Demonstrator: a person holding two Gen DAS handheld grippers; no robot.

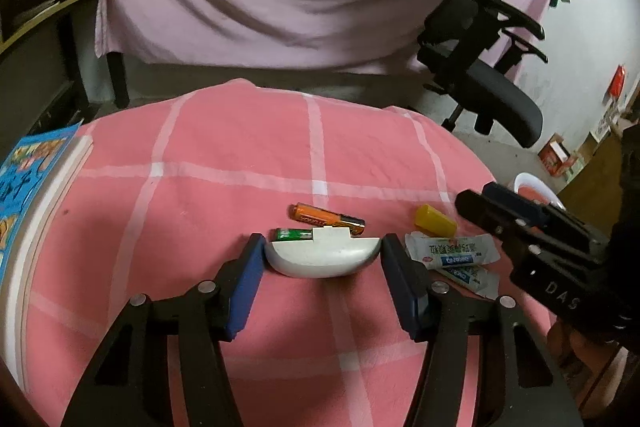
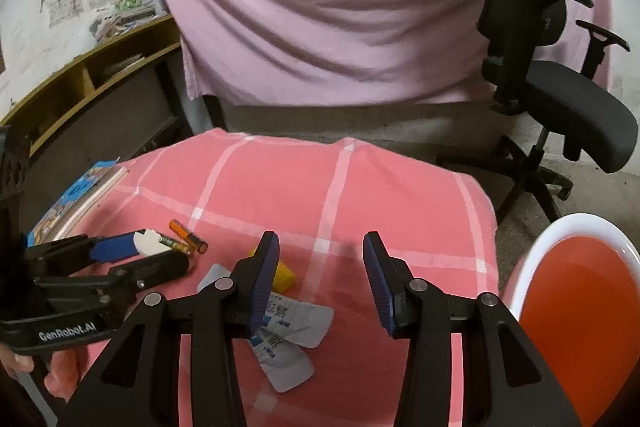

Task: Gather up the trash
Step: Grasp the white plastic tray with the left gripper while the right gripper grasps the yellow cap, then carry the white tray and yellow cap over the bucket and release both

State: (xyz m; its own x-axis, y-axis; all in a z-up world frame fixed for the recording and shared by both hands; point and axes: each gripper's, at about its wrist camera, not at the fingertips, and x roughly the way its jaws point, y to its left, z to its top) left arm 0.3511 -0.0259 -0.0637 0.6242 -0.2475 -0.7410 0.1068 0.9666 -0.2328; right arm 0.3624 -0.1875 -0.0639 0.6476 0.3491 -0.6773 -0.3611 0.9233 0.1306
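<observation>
My left gripper [image 1: 322,251] lies low on the pink checked cloth [image 1: 240,167], its blue pads against the two ends of a white curved plastic cover [image 1: 320,257]. Just behind the cover lie a green battery [image 1: 294,235] and an orange battery [image 1: 326,218]. To the right are a yellow cap [image 1: 435,221] and two white sachet wrappers [image 1: 452,253]. My right gripper [image 2: 322,243] hangs open over bare cloth with nothing between its fingers. The yellow cap [image 2: 286,275] and the wrappers [image 2: 296,319] sit partly hidden under its left finger.
A white bowl [image 2: 524,283] with an orange-red inside stands at the cloth's right edge. A blue book [image 2: 76,199] lies at the left edge. Beyond the table are a black office chair [image 2: 560,99], a hanging pink sheet [image 2: 320,7] and a wooden shelf [image 2: 100,67].
</observation>
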